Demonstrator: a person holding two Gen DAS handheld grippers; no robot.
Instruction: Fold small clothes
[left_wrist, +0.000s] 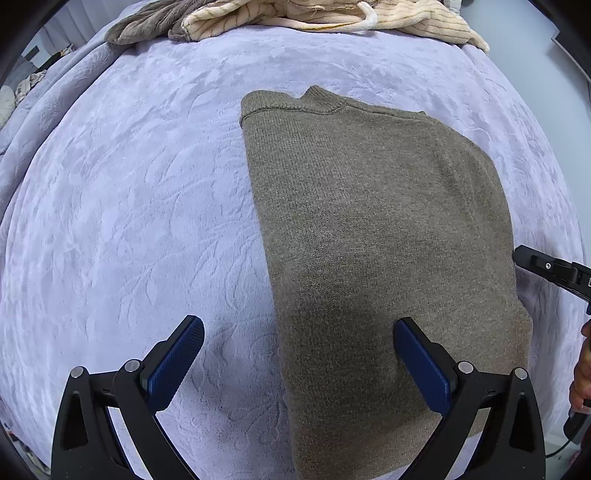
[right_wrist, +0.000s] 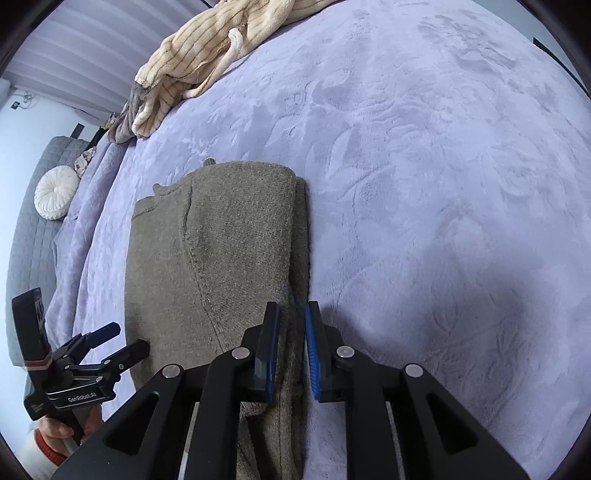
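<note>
A grey-brown knit sweater (left_wrist: 369, 221) lies folded lengthwise on the bed, collar at the far end. My left gripper (left_wrist: 297, 325) hangs open and wide above its near left edge, one pad over the blanket and the other over the knit, with nothing between them. In the right wrist view the sweater (right_wrist: 221, 240) shows a doubled fold along its right side. My right gripper (right_wrist: 291, 306) stands over that folded edge with its jaws only a narrow gap apart. The knit shows in the gap and the pads do not press on it. Each gripper shows in the other's view: right gripper (left_wrist: 532, 262), left gripper (right_wrist: 133, 335).
A lavender plush blanket (left_wrist: 129, 203) covers the bed. At its far edge lie a cream striped garment (left_wrist: 332, 14) and a grey fleece piece (left_wrist: 144, 22). A white round cushion (right_wrist: 55, 197) rests on a grey quilt at the left. A person's hand (right_wrist: 55, 432) holds the left gripper.
</note>
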